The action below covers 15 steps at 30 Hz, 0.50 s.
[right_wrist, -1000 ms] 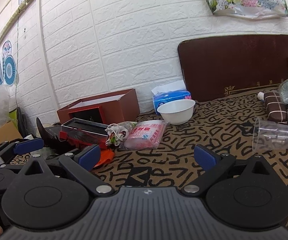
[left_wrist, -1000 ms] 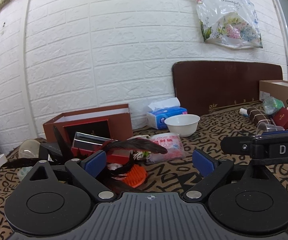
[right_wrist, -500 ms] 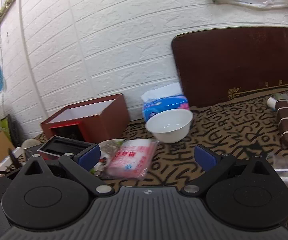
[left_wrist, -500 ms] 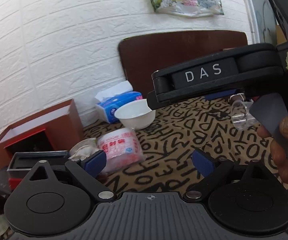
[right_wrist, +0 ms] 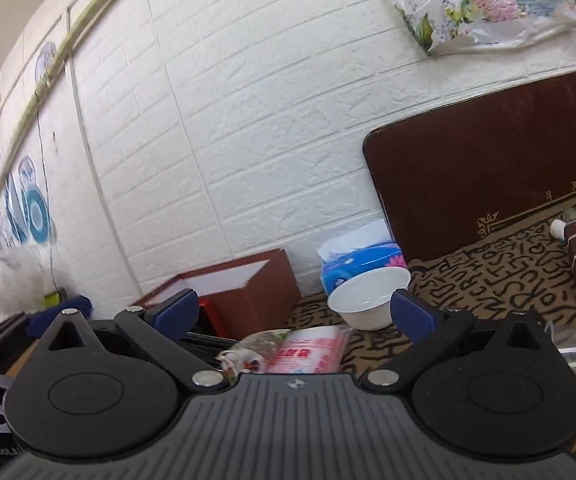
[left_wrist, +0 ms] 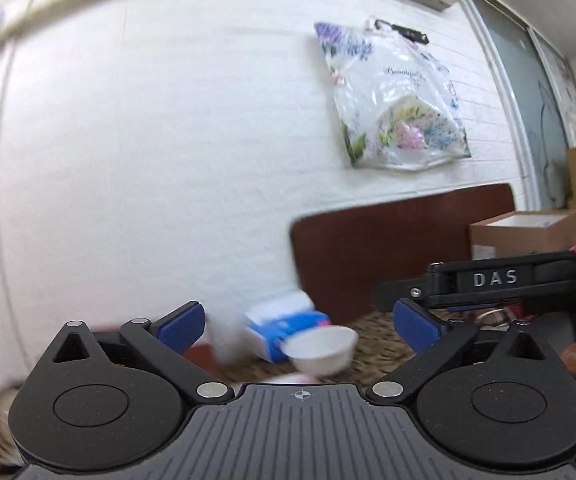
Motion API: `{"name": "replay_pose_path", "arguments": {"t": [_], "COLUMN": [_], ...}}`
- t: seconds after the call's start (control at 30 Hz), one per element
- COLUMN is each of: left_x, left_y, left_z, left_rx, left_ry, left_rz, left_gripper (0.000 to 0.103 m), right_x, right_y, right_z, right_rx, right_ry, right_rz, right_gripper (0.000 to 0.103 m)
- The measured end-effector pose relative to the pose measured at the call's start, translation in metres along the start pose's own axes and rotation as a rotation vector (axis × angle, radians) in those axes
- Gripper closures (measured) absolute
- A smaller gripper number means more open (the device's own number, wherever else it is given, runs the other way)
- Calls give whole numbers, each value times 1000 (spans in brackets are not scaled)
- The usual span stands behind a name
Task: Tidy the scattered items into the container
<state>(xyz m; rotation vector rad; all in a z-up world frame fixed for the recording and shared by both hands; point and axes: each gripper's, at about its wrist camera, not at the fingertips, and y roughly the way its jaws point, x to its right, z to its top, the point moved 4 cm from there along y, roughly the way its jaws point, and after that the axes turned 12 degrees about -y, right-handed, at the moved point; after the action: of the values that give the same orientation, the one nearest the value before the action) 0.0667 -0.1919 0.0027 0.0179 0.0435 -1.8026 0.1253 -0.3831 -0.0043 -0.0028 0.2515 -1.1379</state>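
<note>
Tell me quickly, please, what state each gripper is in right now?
Left gripper: open, holding nothing.
Right gripper: open, holding nothing.

Both wrist cams low, facing wall; share bowl (left_wrist: 320,349) (right_wrist: 370,296).

White brick-pattern wall (right_wrist: 248,120) behind the table; a flowered plastic bag (left_wrist: 396,100) hangs on it, and blue round decorations (right_wrist: 34,212) sit on the wall at far left in the right wrist view. A dark brown board (right_wrist: 488,184) leans against the wall on the letter-patterned tablecloth (right_wrist: 508,280), with a blue tissue pack (right_wrist: 360,264) just beside its left edge. An open cardboard box (left_wrist: 524,232) stands at the right end of the board in the left wrist view, which is blurred.
</note>
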Motion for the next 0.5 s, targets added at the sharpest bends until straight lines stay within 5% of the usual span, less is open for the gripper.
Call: {"name": "replay_pose_path", "arguments": {"t": [0.13,0.5], "left_x": [6,-6], "left_y": [-11,-39], "left_z": [-9,-7], "left_rx": [-23,-6], "left_ry": [64,-15], "left_rz": [52,95], "left_gripper": [0,0], "right_x": [-9,-18], "right_y": [-16,-42], "right_z": [3,3], "right_rx": [27,32], "right_ry": [16,15], "right_rz": [28,-31], "right_gripper": [1,1]}}
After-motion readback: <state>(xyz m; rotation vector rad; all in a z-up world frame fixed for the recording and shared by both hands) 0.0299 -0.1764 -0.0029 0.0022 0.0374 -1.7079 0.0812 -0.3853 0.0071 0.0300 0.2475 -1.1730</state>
